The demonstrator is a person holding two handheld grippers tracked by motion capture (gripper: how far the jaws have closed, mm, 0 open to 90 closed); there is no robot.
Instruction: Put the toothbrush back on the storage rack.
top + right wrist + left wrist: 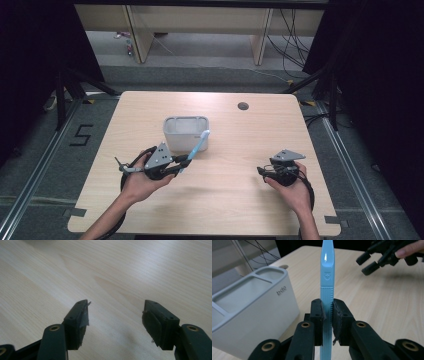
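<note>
Nearest, the left gripper (181, 163) has its fingers (318, 312) clamped on one light-blue toothbrush (327, 277), pinched low on the ribbed handle, the rest slanting up beside the front wall of the single white holder (186, 131). Because the hold is narrow, the brush could pivot or catch the holder's rim and tip it. Further right, the right gripper (265, 172) hangs over bare worktop (235, 200), fingers (76, 322) wide apart and empty; two grippers in all.
</note>
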